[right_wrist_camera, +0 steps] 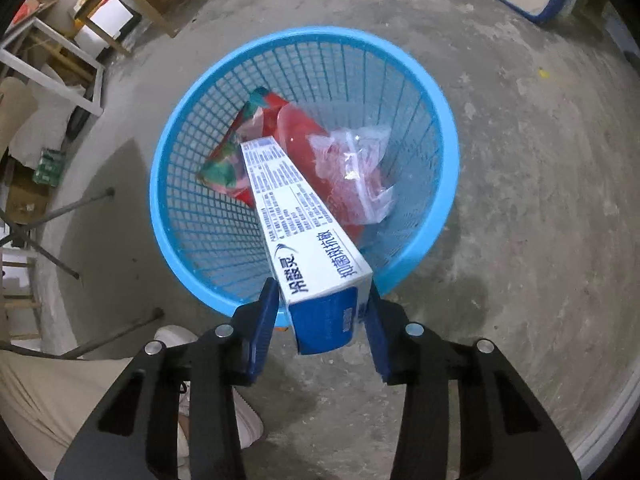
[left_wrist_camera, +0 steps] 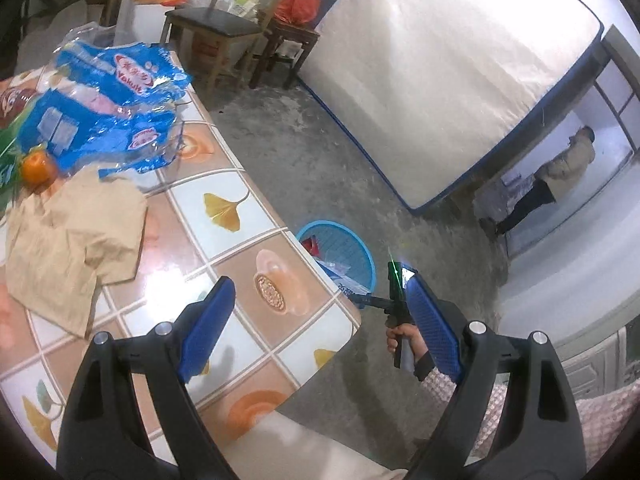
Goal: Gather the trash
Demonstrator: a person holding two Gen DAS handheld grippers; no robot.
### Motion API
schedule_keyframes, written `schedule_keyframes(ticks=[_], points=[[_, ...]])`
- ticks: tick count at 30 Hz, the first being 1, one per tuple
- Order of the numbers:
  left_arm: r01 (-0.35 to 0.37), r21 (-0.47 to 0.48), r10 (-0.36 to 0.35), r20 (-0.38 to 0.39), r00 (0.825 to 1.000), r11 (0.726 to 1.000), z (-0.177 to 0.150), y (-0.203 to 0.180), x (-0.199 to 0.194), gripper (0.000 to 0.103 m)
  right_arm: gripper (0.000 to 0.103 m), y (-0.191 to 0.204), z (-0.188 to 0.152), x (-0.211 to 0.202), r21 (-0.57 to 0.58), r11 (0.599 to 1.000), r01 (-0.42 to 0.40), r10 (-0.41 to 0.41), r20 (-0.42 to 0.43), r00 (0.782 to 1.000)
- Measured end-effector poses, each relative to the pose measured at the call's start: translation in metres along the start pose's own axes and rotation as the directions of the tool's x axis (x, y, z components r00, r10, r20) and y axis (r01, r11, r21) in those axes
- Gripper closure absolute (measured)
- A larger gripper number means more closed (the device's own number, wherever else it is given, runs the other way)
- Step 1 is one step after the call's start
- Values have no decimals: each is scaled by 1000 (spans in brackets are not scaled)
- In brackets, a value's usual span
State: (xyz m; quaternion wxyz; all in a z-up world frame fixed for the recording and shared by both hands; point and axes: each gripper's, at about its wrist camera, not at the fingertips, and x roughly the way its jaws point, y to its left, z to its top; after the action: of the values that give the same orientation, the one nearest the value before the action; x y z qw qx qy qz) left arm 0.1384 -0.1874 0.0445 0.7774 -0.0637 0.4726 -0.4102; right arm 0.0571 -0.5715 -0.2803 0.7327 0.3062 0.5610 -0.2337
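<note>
The right claw point(right_wrist_camera: 322, 312) is pinching the near end of a long white-and-blue cardboard toothpaste box point(right_wrist_camera: 296, 216) (light, stiff, crushable), its far end dipping into the blue mesh plastic basket point(right_wrist_camera: 440, 184) directly below; the left claw point(left_wrist_camera: 320, 320) is gaping empty.

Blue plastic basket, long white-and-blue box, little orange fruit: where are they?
Blue plastic basket point(right_wrist_camera: 448, 128): right wrist view, rim.
Long white-and-blue box point(right_wrist_camera: 298, 216): right wrist view, printed top face.
Little orange fruit point(left_wrist_camera: 38, 168): left wrist view, peel.
</note>
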Motion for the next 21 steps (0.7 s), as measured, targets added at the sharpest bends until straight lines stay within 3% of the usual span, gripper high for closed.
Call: schedule_keyframes(ticks=[6,10,16,21], points=[[10,10,-10,4,1000,1000,-4,-1,-2,20,65,9,9,-42,-75,997,-32,35,47,998],[18,3,-18,4,1000,1000,-6,0,0,20,67,14,22,-62,-109,991,-77,79,11,997],[11,-27,-11,2,1000,1000,-8,7,0,20,67,18,49,-51,-68,988,-138,134,-50,990],[-5,-53,5,5,1000,999,-7,15,-2,20,66,8,78,-23,59,977,-205,209,-69,976]])
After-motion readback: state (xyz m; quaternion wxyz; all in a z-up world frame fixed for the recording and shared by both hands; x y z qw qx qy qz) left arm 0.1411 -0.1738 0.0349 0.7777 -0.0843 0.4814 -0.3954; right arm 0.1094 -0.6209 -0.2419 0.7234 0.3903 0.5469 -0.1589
